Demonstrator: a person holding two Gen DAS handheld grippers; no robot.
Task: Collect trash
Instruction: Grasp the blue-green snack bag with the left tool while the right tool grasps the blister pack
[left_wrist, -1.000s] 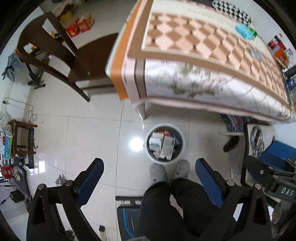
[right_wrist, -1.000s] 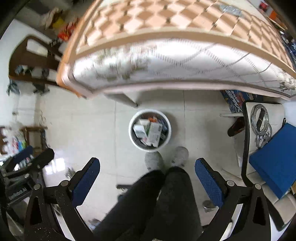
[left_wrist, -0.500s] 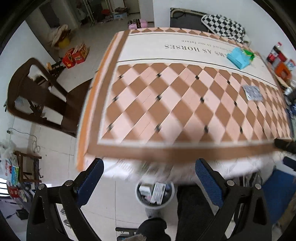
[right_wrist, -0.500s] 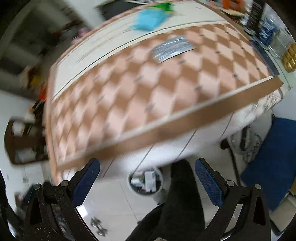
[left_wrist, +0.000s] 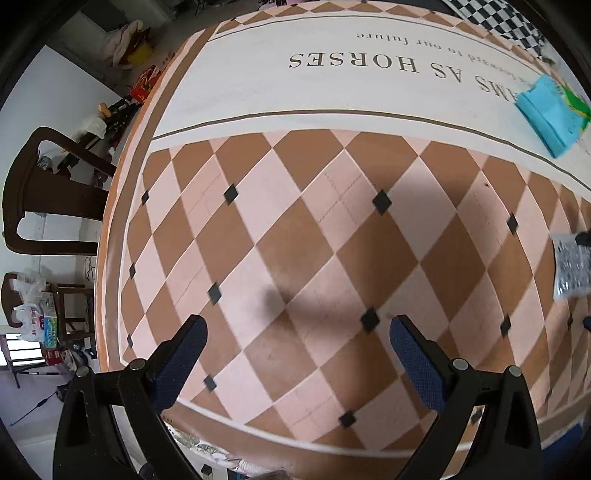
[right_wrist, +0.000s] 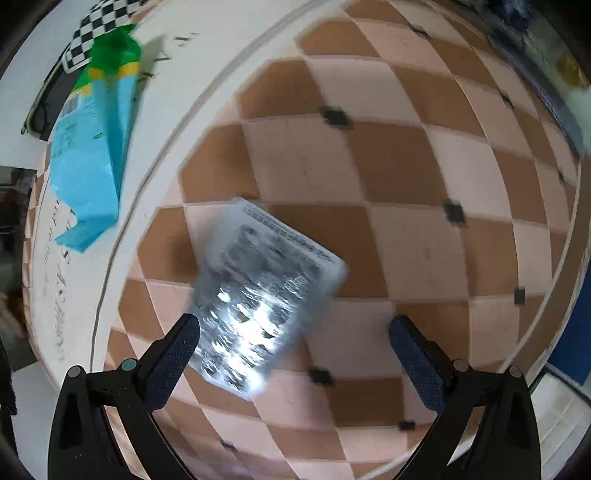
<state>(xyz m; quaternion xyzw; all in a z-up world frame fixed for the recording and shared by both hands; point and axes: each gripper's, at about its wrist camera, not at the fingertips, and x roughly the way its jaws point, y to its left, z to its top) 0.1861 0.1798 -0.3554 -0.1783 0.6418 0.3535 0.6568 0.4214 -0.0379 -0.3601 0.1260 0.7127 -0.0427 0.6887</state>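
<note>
Right gripper (right_wrist: 293, 343) over the table, jaws spread wide, nothing between the pads. Silver foil blister pack (right_wrist: 258, 295) lies flat on the checkered tablecloth (right_wrist: 406, 166) right ahead of it — near end sits between the two fingers, closer to the left finger (right_wrist: 173, 354); can't tell if that pad touches it. Pack is blurred, so details are unclear.

Blue-and-green carton (right_wrist: 92, 155) lies on its side on the cloth's white band, up and left of the pack, well apart from it.

Left gripper (left_wrist: 295, 347) also wide open and empty, over bare brown-and-pink diamonds of the cloth. In its view the blister pack is at the far right edge (left_wrist: 570, 269), the carton at upper right (left_wrist: 550, 114). A dark wooden chair (left_wrist: 37, 192) stands beside the table's left side.
</note>
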